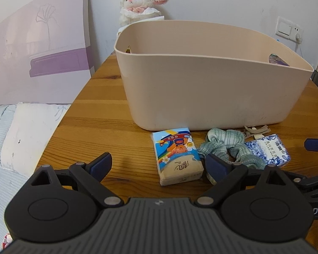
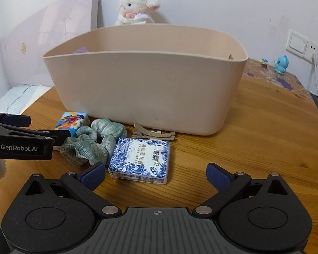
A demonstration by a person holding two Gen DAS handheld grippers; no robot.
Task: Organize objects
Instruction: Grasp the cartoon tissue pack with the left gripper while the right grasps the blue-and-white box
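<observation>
Left gripper [image 1: 159, 165] partly hides scrunchie [image 1: 224, 146] edge.

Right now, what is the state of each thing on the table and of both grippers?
Left gripper: open, holding nothing.
Right gripper: open, holding nothing.
Bin: upright, open top.
Tissue pack: flat on the table.
Scrunchie: crumpled, loose.
Soap box: flat, closed.
Hair clip: lying against the bin.

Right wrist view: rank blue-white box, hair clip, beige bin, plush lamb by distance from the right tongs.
1. Blue-white box, just ahead of the right tongs, left of centre.
2. Hair clip, behind the box.
3. Beige bin, centre.
4. Plush lamb, behind the bin.
</observation>
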